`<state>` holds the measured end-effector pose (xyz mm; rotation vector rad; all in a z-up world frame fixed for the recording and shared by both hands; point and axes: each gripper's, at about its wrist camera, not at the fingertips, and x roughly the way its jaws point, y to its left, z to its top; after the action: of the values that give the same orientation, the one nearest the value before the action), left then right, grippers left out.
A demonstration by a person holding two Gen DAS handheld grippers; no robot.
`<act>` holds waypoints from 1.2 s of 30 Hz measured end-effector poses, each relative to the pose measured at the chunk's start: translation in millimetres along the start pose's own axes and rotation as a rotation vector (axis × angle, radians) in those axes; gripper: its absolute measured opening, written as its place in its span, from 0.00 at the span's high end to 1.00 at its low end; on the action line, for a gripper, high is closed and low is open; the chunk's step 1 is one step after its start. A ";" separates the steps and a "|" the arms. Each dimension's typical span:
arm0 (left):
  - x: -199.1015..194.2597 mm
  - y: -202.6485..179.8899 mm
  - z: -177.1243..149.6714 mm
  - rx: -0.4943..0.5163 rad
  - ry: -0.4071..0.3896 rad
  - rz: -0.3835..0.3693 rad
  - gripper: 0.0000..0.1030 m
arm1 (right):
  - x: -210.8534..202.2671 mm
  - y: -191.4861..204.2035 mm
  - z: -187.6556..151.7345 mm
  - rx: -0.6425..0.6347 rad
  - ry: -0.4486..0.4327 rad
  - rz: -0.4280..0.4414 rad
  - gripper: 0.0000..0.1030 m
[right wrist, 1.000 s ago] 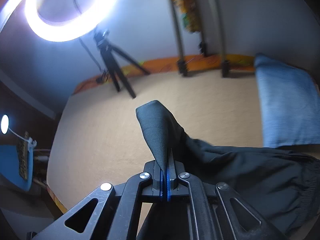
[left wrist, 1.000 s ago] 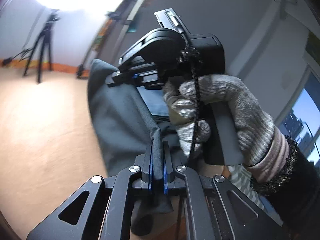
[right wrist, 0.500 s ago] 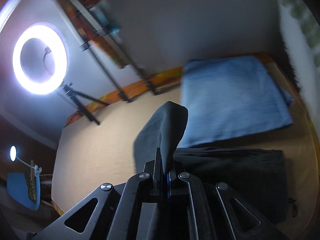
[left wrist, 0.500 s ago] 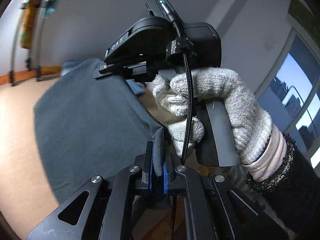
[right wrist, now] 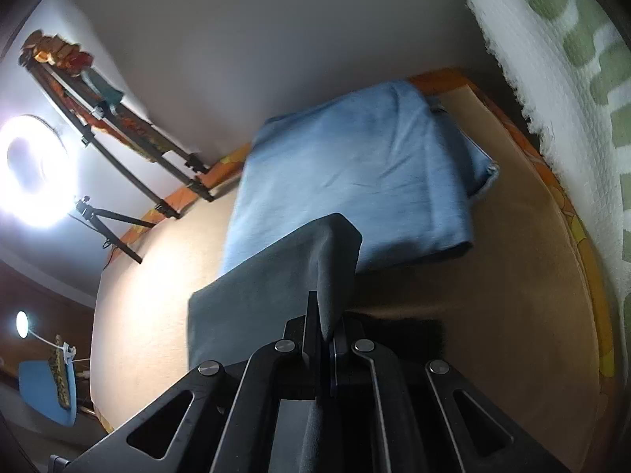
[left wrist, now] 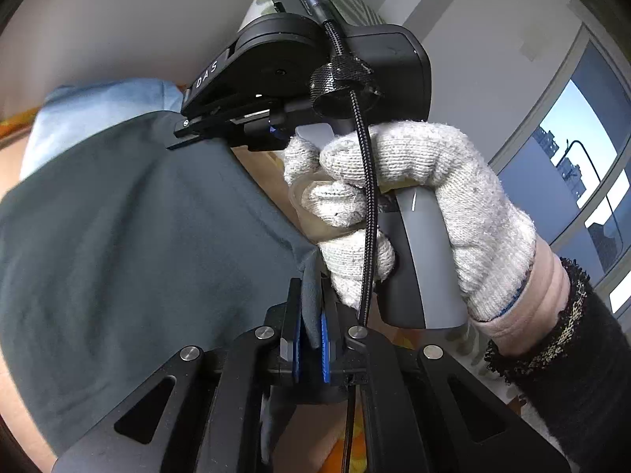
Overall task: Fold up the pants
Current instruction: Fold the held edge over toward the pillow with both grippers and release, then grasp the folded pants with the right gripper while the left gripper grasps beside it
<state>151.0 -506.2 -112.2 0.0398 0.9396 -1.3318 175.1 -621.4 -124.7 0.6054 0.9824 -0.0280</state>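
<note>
Between both tools hangs dark grey pants point(left wrist: 130, 236) fabric. Left gripper point(left wrist: 311, 331) and right gripper point(right wrist: 327, 339) each clamp tight on it. Folded blue cloth point(right wrist: 355, 181) lies at twelve o'clock.

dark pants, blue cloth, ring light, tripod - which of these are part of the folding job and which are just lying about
Part of the job:
- dark pants
- left gripper, shut on the pants
- right gripper, shut on the pants

Just lying about:
- folded blue cloth
- ring light
- tripod
- white and green textile
</note>
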 end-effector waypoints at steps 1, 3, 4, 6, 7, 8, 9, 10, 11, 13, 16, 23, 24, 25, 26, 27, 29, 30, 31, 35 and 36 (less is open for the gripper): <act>5.1 2.7 1.5 -0.005 0.002 -0.001 0.95 | 3.7 -5.4 1.5 0.000 0.006 0.004 1.00; 12.0 5.6 3.8 -0.008 0.003 0.003 0.96 | 7.6 -10.7 3.1 -0.020 0.011 0.009 1.00; 8.5 -3.3 -1.7 -0.001 0.003 0.006 0.97 | 9.2 -11.0 4.2 -0.037 0.014 0.008 1.00; 11.9 -2.8 0.3 0.004 0.001 0.012 0.97 | 12.5 -10.2 8.5 -0.067 0.016 0.005 1.00; 12.4 -4.5 -0.2 0.001 0.002 0.008 0.97 | 13.5 -11.6 9.8 -0.073 0.016 0.001 0.99; 14.8 -2.8 0.9 -0.006 0.008 -0.001 0.97 | 13.6 -13.3 12.0 -0.078 0.010 -0.010 0.97; 16.0 -6.2 -1.9 -0.007 0.015 -0.007 0.97 | 11.9 -16.0 13.2 -0.077 0.004 -0.016 0.91; 16.2 -9.0 -7.7 -0.001 0.019 -0.007 0.96 | 8.8 -19.5 15.0 -0.072 -0.005 -0.022 0.90; 17.3 -11.1 -8.2 0.009 0.023 0.000 0.92 | 3.9 -23.4 16.0 -0.064 -0.019 -0.030 0.85; 10.8 -7.2 -15.8 0.021 0.027 -0.001 0.85 | -8.9 -31.2 16.9 -0.045 -0.051 -0.045 0.75; 2.8 -13.1 -19.1 0.041 0.031 0.006 0.82 | -33.7 -42.0 14.2 -0.025 -0.099 -0.048 0.70; -52.7 -5.1 -28.3 0.040 -0.001 0.050 0.56 | -83.2 -64.5 -20.2 -0.021 -0.140 -0.025 0.49; -66.5 0.6 -30.3 0.039 -0.013 0.069 0.55 | -85.9 -64.5 -25.4 -0.031 -0.141 -0.025 0.40; -79.8 6.2 -32.5 0.040 -0.027 0.090 0.54 | -88.3 -62.8 -31.1 -0.042 -0.143 -0.022 0.37; -90.7 9.8 -34.5 0.041 -0.039 0.117 0.53 | -90.3 -60.2 -37.9 -0.058 -0.142 -0.013 0.34; -98.8 15.6 -35.0 0.039 -0.046 0.148 0.52 | -90.8 -56.9 -41.4 -0.072 -0.138 -0.005 0.32; -115.6 38.0 -41.8 0.003 -0.049 0.217 0.49 | -87.2 -48.0 -50.1 -0.109 -0.124 0.009 0.26; -119.3 49.2 -45.2 -0.020 -0.046 0.227 0.49 | -84.2 -43.2 -52.7 -0.131 -0.113 0.010 0.21; -125.6 64.1 -49.5 -0.052 -0.038 0.247 0.49 | -79.5 -38.5 -55.2 -0.154 -0.103 0.005 0.20; -132.0 104.4 -68.7 -0.127 0.000 0.314 0.49 | -50.1 -35.5 -57.5 -0.162 -0.035 -0.003 0.19; -129.0 109.6 -70.7 -0.141 0.013 0.320 0.49 | -43.5 -37.2 -57.0 -0.152 -0.020 0.002 0.19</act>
<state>210.5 -333.9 -133.1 0.0868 0.9904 -0.9691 95.7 -635.0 -130.9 0.4658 0.9553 0.0414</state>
